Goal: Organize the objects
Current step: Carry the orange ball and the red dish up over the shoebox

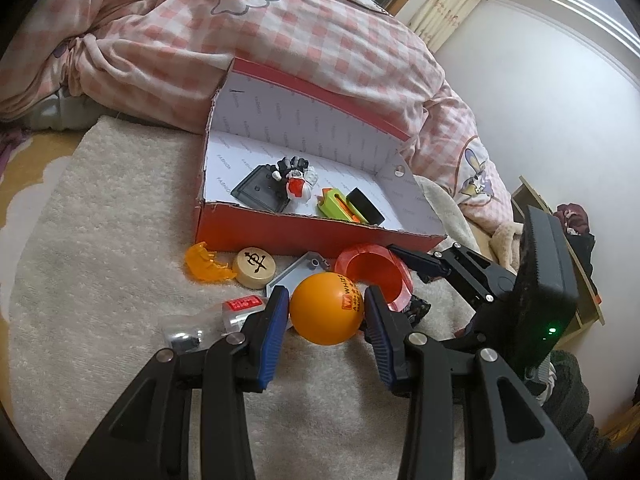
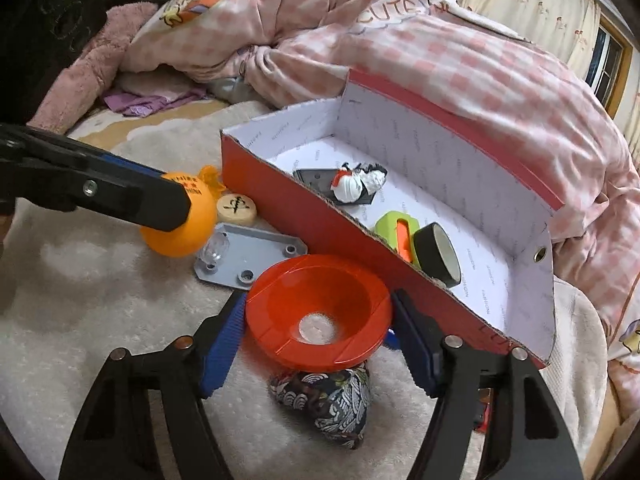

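The left tongs (image 1: 326, 312) tilt downward, clenched on a smooth orange ball (image 1: 326, 308) lifted just above the fuzzy cream rug (image 1: 100, 280), near the red cardboard box (image 1: 312, 232). The right tongs (image 2: 320, 334) tilt down too, blue ribbed pads flanking a glossy red funnel (image 2: 318, 316); whether they touch it is unclear.

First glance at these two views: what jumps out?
The orange ball, gripped by the left gripper on the cream rug. Beside it, the red funnel sits between the right gripper fingers. Behind both stands the open red box, already holding small items.
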Available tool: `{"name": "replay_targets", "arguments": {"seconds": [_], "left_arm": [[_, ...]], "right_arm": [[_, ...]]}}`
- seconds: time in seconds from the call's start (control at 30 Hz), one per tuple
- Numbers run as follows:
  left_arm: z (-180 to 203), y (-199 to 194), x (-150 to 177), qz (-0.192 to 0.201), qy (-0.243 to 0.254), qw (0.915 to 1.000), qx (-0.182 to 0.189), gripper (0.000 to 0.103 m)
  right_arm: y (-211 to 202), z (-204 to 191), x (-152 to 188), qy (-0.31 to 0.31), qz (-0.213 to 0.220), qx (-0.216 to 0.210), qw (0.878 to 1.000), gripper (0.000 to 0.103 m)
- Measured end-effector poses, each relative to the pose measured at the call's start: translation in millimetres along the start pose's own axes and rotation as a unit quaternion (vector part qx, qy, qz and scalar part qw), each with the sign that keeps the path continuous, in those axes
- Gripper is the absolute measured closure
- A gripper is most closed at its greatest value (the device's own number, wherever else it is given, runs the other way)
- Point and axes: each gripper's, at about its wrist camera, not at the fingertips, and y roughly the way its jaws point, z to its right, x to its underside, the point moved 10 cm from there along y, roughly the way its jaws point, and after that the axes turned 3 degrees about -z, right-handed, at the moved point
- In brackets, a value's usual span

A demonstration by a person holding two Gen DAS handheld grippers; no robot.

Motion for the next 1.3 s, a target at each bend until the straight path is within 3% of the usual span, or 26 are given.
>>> {"name": "replay_targets", "arguments": {"seconds": [0.9, 1.3], "left_arm": [[18, -4, -4, 0.022, 0.044, 0.9986, -0.018, 0.064], [37, 10, -38, 0.038, 0.082, 0.9951, -0.039, 0.064]], "right_arm": [[-61, 27, -28, 0.060, 0.090, -0.038, 0.993, 0.031], [-66, 61, -32, 0.085, 0.123, -0.027, 0.988, 0.031]]}}
